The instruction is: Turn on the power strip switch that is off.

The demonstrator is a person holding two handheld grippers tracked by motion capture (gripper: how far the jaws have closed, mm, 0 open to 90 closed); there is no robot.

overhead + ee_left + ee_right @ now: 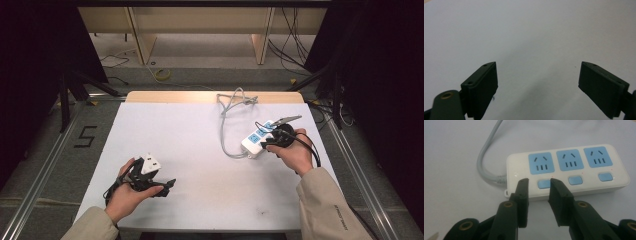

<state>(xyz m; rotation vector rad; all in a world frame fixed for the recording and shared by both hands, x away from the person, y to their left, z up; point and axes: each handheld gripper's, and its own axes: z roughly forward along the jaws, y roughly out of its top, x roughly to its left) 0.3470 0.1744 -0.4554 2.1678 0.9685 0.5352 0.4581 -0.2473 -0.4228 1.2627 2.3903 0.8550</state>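
**Q:** What is seen at the lower left of the high view?

**A:** The left gripper [167, 186] is held low over the white table [200, 150] by the left hand [127, 192]. Its jaws are spread wide, and nothing is held between them; in the left gripper view, bare tabletop is seen past the left gripper [537, 87].

**Q:** And toward the right?

**A:** A white power strip [256, 140] is laid at the right of centre, its grey cord [227, 125] looped back toward the upper edge of the table. The right gripper [267, 144] is brought to the strip's near side by the right hand [297, 152]. In the right gripper view, the right gripper [539, 183] is shown with its jaws narrowed but parted, one on each side of the leftmost blue switch [544, 184]; nothing is gripped.

**Q:** How is the strip expected to handle?

**A:** It is judged to be light, rigid and smooth-shelled, so slipping could be expected under a pinch. A hold across the narrow body [566, 170] is thought safest. The cord is judged pliable, and drag from it should be allowed for.
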